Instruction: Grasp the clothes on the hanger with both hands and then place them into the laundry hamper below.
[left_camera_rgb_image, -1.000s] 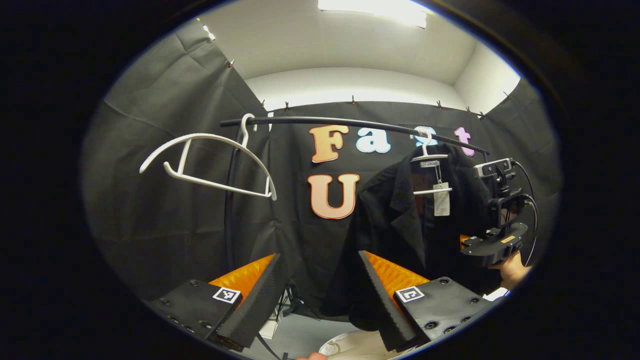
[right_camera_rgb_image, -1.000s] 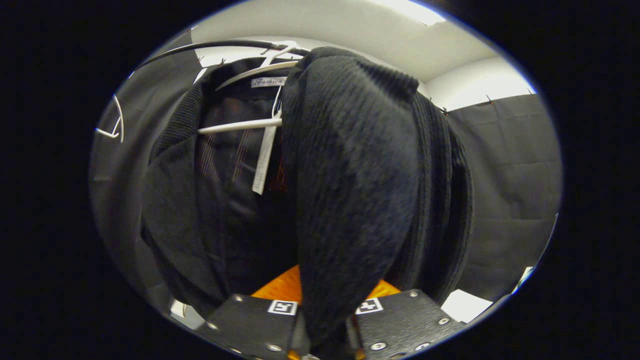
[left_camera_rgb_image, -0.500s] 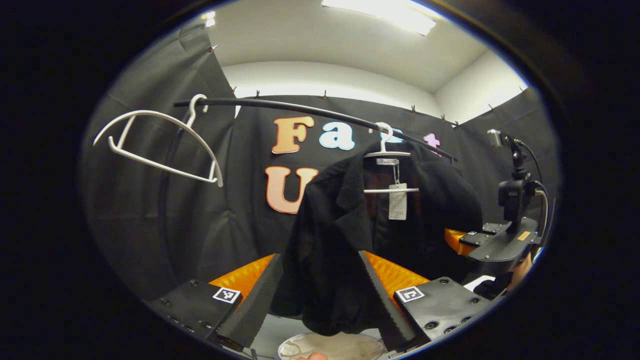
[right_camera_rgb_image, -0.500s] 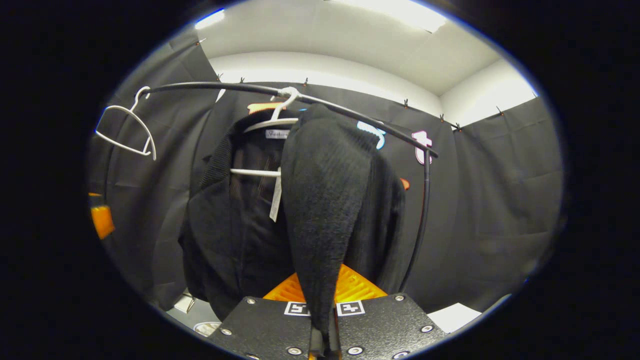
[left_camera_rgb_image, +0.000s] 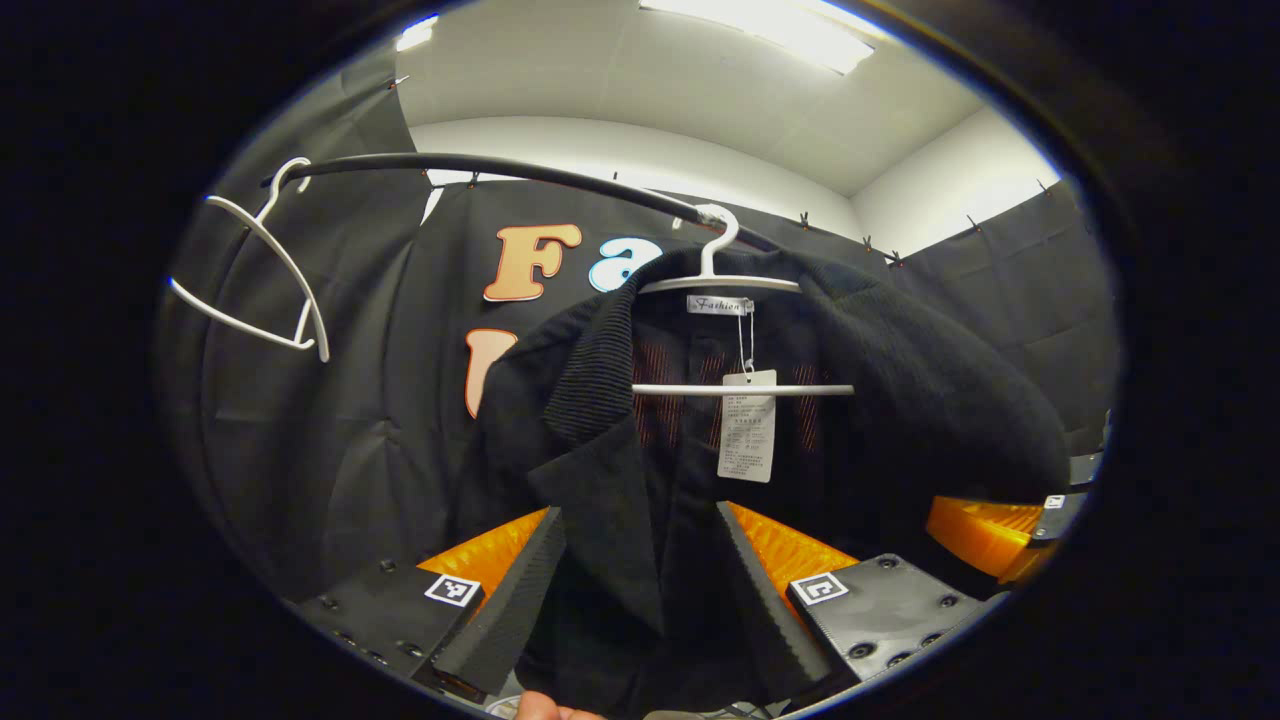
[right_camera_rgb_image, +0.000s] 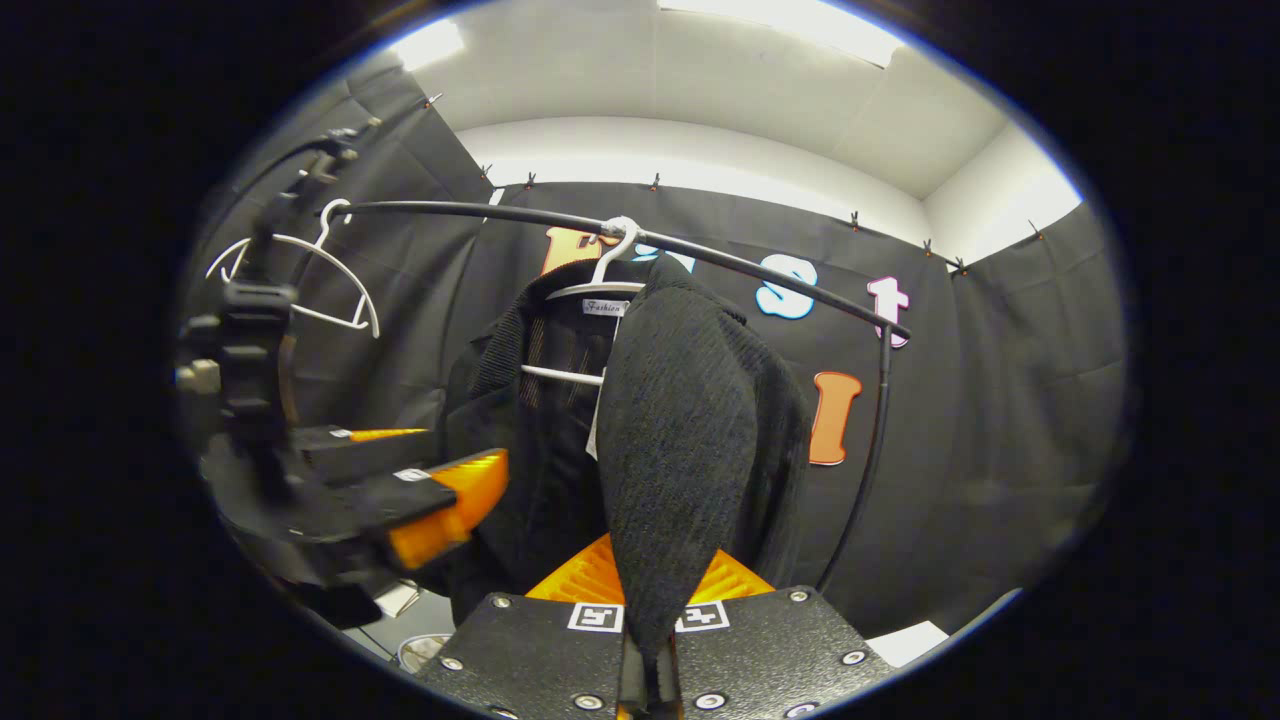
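A black jacket (left_camera_rgb_image: 900, 400) hangs on a white hanger (left_camera_rgb_image: 720, 285) from a black rail (left_camera_rgb_image: 520, 172). My left gripper (left_camera_rgb_image: 640, 515) is open, and the jacket's front panel with its lapel (left_camera_rgb_image: 600, 500) hangs between its fingers. In the right gripper view, my right gripper (right_camera_rgb_image: 645, 660) is shut on a fold of the jacket (right_camera_rgb_image: 680, 430) that stretches toward the camera. The left gripper (right_camera_rgb_image: 440, 500) shows there beside the jacket's other side. The right gripper (left_camera_rgb_image: 1000, 530) appears at the far right of the left gripper view. A pale round hamper rim (right_camera_rgb_image: 425, 650) peeks out below.
An empty white hanger (left_camera_rgb_image: 250, 270) hangs at the rail's left end, also in the right gripper view (right_camera_rgb_image: 300, 270). The rail's upright post (right_camera_rgb_image: 870, 450) stands right of the jacket. A paper tag (left_camera_rgb_image: 745, 425) dangles inside the collar.
My left gripper has closed in on the jacket, whose front now lies between its open fingers. The right gripper stays shut on the fold and has drawn back a little.
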